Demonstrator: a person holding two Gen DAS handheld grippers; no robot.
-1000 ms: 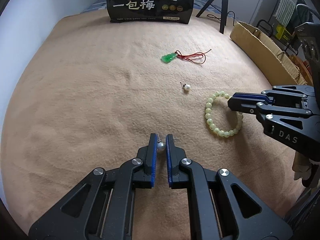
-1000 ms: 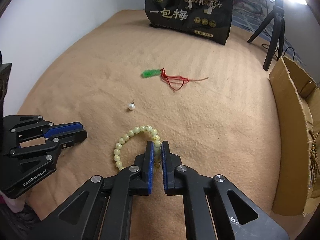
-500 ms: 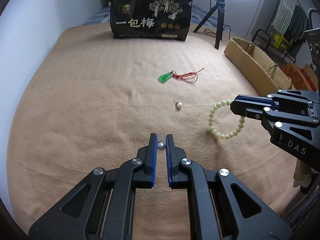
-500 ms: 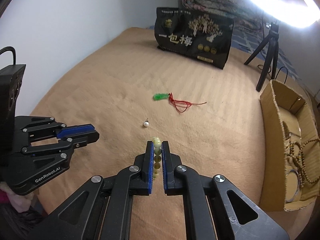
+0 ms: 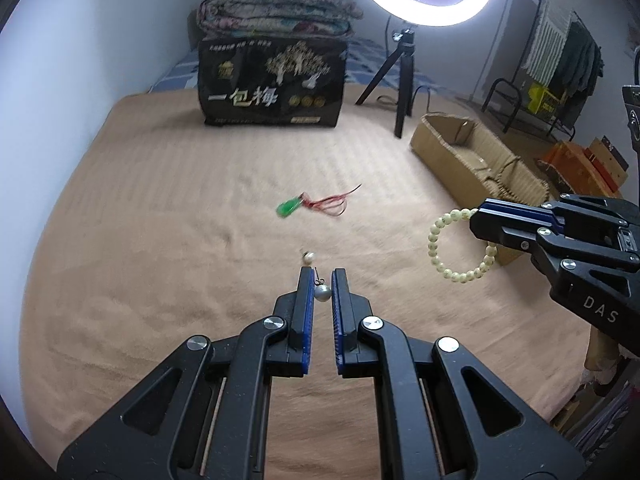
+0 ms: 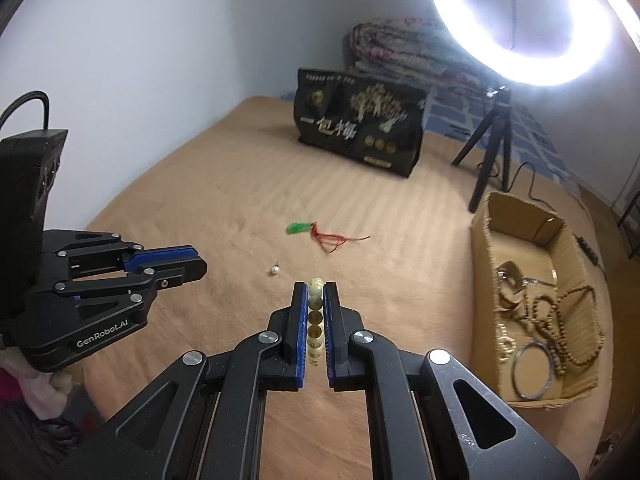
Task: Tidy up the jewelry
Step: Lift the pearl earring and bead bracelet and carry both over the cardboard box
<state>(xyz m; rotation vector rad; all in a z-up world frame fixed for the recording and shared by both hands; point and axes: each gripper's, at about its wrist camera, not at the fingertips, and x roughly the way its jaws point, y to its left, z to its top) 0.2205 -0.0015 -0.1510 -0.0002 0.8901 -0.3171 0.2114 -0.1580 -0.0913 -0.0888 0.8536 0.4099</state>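
Note:
My left gripper point(image 5: 322, 274) is shut on a pearl earring point(image 5: 322, 292), held above the tan blanket point(image 5: 160, 240). To its right, my right gripper point(image 5: 476, 220) is shut on a pale green bead bracelet point(image 5: 444, 252) that hangs in the air; in the right wrist view its beads point(image 6: 315, 304) sit in a row between the pads of that gripper point(image 6: 316, 286). A second pearl earring point(image 5: 308, 257) point(image 6: 274, 269) lies on the blanket. Farther off lies a green pendant point(image 5: 289, 207) point(image 6: 298, 227) on a red cord point(image 6: 336, 239).
A cardboard box point(image 6: 484, 248) with several bracelets and bead strings stands on the blanket's right side. A black printed bag point(image 5: 272, 84), a folded quilt point(image 5: 276, 10) and a ring light tripod point(image 5: 400, 80) stand at the back. The left gripper point(image 6: 196, 266) shows at left.
Both grippers have risen from the blanket. The bracelet was lifted off the blanket and now hangs from the right gripper. The left one keeps its pearl earring.

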